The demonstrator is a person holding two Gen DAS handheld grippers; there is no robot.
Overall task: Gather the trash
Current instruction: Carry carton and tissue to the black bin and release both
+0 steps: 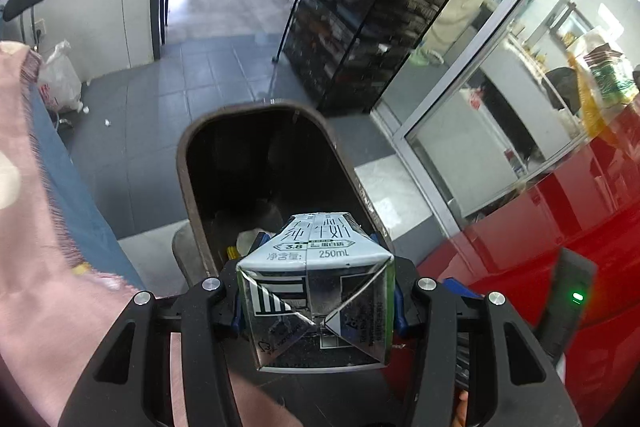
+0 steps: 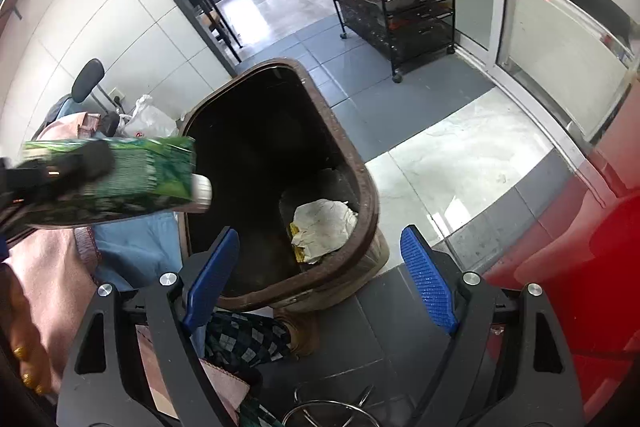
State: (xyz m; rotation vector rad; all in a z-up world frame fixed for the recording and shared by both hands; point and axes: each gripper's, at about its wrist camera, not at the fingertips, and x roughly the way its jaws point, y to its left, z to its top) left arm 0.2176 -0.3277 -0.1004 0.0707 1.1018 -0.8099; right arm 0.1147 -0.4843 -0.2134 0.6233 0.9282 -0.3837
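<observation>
Left gripper (image 1: 316,291) is pinching the carton (image 1: 320,291) right over the bin (image 2: 362,183), right gripper (image 2: 320,279) spread empty, so just nudge forward past the rim and let go.

Your carton (image 1: 316,291) is glossy printed card with a foil sheen on its folded end.
Your right gripper (image 2: 320,275) has ridged blue pads (image 2: 428,283) on matt black plastic arms; the bin (image 2: 362,163) is dull brown plastic holding crumpled paper (image 2: 322,227); far floor tiles (image 2: 256,7) shine.
</observation>
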